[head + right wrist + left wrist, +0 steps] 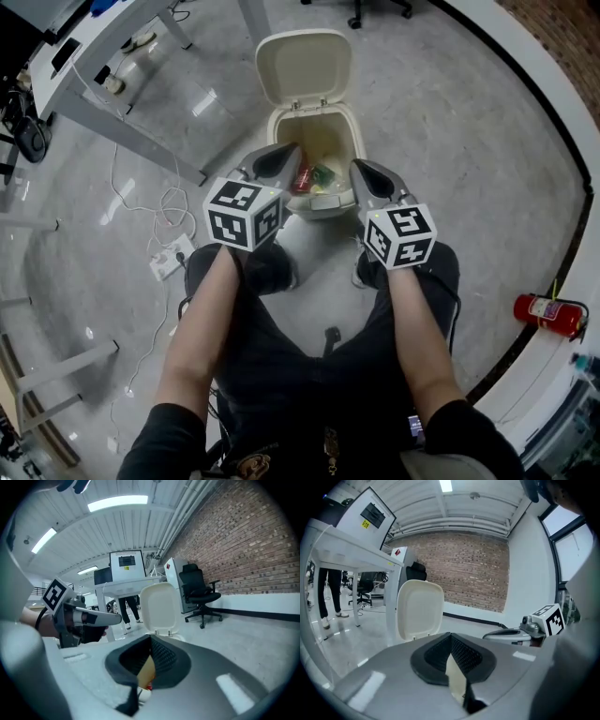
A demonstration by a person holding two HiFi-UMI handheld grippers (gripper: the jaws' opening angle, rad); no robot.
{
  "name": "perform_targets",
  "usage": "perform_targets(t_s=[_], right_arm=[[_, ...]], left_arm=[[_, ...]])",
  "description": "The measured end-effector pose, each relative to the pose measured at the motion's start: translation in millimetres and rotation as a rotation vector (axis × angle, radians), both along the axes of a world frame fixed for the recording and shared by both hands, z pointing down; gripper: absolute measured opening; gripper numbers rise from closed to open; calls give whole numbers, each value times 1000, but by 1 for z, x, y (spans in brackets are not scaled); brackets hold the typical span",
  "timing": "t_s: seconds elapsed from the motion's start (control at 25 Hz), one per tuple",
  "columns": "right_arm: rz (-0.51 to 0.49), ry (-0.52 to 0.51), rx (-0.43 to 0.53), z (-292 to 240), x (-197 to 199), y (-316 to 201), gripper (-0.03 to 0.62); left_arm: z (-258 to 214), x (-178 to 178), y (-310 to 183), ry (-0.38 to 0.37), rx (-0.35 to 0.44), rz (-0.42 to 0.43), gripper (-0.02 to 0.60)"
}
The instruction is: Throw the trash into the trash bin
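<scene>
The left tool (284,159) and right tool (364,173) hover just above the cream plastic trash bin (302,70), whose lid is flipped up. Both have their jaws pressed together on nothing. The drop looks done, so the next move is to pull clear. What seem to be red and green crumpled wrappers (312,174) lie inside the bin.

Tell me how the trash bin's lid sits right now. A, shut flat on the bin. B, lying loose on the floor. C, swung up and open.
C: the lid stands swung back behind the trash bin, and the trash inside shows.
</scene>
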State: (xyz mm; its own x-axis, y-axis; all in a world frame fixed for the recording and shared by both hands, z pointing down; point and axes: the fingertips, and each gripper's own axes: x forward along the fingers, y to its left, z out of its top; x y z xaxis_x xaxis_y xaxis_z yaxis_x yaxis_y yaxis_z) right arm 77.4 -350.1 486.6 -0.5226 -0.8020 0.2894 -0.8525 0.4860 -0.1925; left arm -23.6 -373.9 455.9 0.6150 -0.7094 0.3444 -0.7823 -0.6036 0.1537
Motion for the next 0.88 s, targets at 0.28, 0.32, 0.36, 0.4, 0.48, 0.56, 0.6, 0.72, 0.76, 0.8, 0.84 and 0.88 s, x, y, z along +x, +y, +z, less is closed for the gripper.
perform_targets(t_s=[0.28, 0.32, 0.36, 0.4, 0.48, 0.56, 0.6, 0.72, 0.76, 0.8, 0.84, 0.88], right_arm=[[-64, -74, 152, -73, -22, 16, 3], [-75, -75, 169, -83, -26, 22, 3], [-86, -74, 186, -92, -30, 27, 3], [-96, -75, 203, -102, -34, 33, 3], [-113, -76, 233, -118, -42, 43, 3], [-126, -71, 261, -132, -47, 52, 3], [-131, -66, 275, -139, -48, 56, 3], [-138, -65, 325, -160, -47, 66, 3], [-137, -67, 342, -167, -46, 69, 3], [-136, -67, 356, -172, -45, 70, 3], [-136, -65, 367, -175, -44, 71, 3], [-138, -59, 374, -178, -43, 70, 3]], left_arm=[[-45, -6, 37, 86, 73, -25, 8], [-52, -6, 44, 100, 82, -26, 8], [-59, -7, 50, 114, 91, -28, 8], [-67, -8, 57, 127, 101, -30, 8], [-81, -8, 68, 148, 122, -32, 8], [-92, -8, 77, 161, 145, -30, 8], [-97, -8, 80, 166, 157, -27, 8], [-115, -11, 76, 151, 208, -11, 8], [-121, -13, 68, 133, 233, -8, 8], [-128, -16, 57, 112, 260, -9, 8], [-136, -19, 43, 94, 286, -9, 8], [-144, -21, 28, 77, 309, -5, 9]])
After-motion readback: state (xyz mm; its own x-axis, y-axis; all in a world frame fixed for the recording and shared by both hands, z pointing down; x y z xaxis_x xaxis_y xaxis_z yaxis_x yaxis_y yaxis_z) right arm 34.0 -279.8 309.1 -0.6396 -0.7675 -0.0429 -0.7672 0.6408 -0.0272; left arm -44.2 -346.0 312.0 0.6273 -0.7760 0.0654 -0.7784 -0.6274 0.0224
